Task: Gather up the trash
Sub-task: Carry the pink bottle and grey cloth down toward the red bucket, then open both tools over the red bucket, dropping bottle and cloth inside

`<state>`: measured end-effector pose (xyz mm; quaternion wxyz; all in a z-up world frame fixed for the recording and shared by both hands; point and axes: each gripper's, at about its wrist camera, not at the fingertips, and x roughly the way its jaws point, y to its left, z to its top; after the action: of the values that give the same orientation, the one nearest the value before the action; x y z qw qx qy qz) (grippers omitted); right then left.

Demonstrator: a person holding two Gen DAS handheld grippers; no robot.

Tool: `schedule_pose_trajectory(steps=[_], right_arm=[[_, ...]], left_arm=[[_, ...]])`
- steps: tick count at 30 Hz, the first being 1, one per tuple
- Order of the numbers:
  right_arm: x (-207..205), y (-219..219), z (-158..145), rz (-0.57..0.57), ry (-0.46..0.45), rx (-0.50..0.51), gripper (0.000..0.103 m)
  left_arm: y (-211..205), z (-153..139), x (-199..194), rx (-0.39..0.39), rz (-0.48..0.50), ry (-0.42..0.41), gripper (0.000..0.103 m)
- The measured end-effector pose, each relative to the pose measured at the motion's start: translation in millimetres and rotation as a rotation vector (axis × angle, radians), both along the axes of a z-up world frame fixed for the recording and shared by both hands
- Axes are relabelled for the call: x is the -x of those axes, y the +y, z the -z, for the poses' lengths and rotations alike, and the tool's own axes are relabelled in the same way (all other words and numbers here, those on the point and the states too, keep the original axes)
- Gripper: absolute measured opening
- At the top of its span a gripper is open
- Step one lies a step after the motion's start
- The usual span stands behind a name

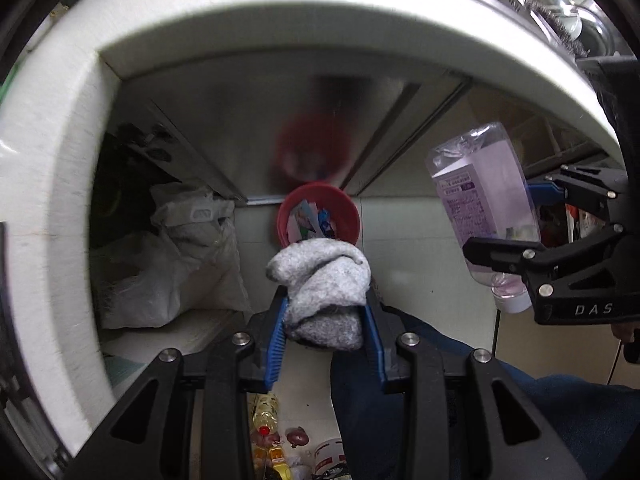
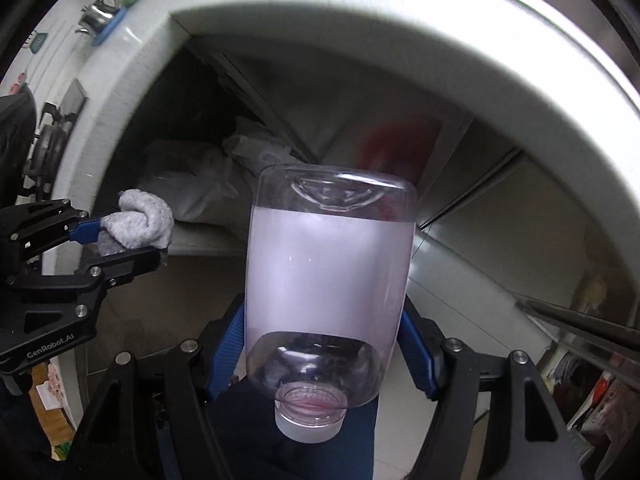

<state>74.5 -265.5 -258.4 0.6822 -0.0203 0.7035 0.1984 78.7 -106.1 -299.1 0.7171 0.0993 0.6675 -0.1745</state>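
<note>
My left gripper point(image 1: 325, 300) is shut on a wad of grey cloth point(image 1: 324, 288), pointing straight down. Just beyond the wad, on the floor, stands a red bin point(image 1: 318, 216) with scraps of paper and wrappers inside. My right gripper point(image 2: 324, 320) is shut on a clear plastic bottle point(image 2: 326, 276) with a pale purple label, held cap down. The left wrist view shows that bottle point(image 1: 484, 208) and the right gripper point(image 1: 516, 224) to the right of the bin. In the right wrist view the left gripper point(image 2: 128, 244) and its grey cloth point(image 2: 140, 224) are at the left.
A white counter edge point(image 1: 280, 12) arcs over an open space with a metal cabinet front point(image 1: 240, 120). White plastic bags point(image 1: 176, 264) lie left of the bin. An oil bottle point(image 1: 264, 408), onions point(image 1: 297, 436) and a person's blue trouser leg point(image 1: 400, 400) are near the bottom.
</note>
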Motion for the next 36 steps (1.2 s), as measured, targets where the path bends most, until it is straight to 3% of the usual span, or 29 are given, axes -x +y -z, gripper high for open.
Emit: schedule_pose_trajectory(steps=[18, 24, 30, 36], right_arm=[[-24, -23, 205, 0.000, 0.121, 0.034, 0.067], [-31, -14, 271, 0.023, 0.143, 0.047, 0.066], [-40, -14, 297, 0.069, 0.148, 0.049, 0.066], [-42, -2, 301, 0.055, 0.144, 0.029, 0.066]], left_arm=[[-12, 215, -39, 0.033, 0.045, 0.168, 0.032], [-11, 280, -58, 0.079, 0.062, 0.165, 0.032], [-13, 331, -73, 0.074, 0.059, 0.174, 0.032], [-19, 348, -79, 0.037, 0.101, 0.186, 0.033]])
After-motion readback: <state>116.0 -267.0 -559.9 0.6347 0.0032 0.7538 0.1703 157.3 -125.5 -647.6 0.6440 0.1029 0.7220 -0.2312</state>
